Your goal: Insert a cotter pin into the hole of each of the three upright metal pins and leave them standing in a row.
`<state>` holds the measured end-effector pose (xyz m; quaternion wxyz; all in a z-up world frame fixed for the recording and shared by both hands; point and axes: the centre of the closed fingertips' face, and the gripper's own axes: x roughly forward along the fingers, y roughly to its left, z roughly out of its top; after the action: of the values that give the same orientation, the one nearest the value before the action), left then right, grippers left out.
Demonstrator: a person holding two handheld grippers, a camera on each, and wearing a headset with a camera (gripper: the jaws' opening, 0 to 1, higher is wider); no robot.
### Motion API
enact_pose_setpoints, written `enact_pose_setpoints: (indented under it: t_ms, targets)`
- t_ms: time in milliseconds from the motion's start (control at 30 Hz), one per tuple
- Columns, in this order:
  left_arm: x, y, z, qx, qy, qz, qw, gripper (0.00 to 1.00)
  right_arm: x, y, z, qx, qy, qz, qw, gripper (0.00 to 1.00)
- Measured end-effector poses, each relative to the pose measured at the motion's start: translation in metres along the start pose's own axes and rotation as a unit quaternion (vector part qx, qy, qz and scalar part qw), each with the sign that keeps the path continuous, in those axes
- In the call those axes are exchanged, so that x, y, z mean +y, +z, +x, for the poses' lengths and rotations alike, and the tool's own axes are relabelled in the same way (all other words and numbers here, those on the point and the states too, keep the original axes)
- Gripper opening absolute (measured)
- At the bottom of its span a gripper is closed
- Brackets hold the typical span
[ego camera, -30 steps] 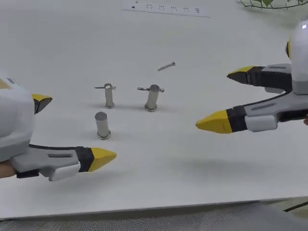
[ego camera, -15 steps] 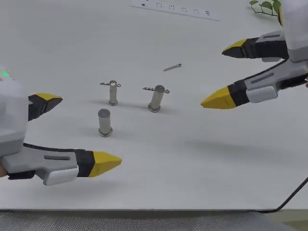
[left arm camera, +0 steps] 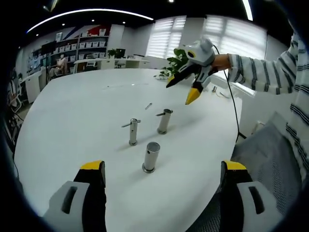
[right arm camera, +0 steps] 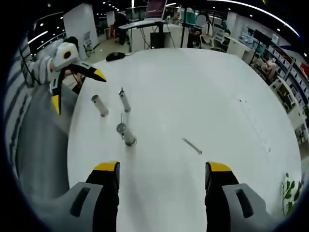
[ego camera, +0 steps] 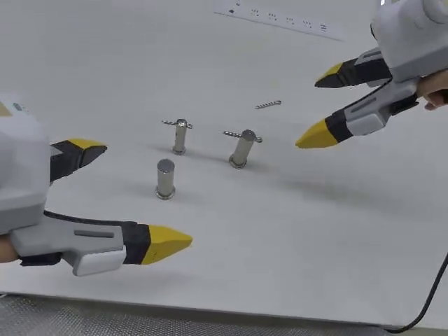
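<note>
Holds left gripper (ego camera: 147, 194) spread wide and empty, low over the white table (ego camera: 294, 231), aimed at the bare metal pin (ego camera: 165, 178) standing ahead. Holds right gripper (ego camera: 306, 114) spread too, empty, raised near the loose cotter pin (ego camera: 268, 105). Faces rear left pin (ego camera: 180, 136) and rear right pin (ego camera: 242, 148), upright, each crossed by a cotter pin.

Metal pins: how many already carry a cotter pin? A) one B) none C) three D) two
D: the left rear pin and right rear pin each carry one; the front pin is bare, and a loose cotter pin lies behind them.
</note>
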<state>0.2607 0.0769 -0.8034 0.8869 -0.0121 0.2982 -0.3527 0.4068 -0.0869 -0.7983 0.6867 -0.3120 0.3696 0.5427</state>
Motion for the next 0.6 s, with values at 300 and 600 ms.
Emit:
enact_pose_setpoints:
  t_ms: [300,600]
  targets:
    - [0.000,-0.005,-0.001,0.007,0.007,0.001,0.9999,0.99,-0.028,0.003,0.026,0.015,0.000,-0.039,0.9991,0.58]
    - [-0.001,-0.003,-0.003,0.001,0.015,0.006,0.9999,0.99,-0.039,0.001,0.053,0.037,0.018,-0.054,0.9977,0.48]
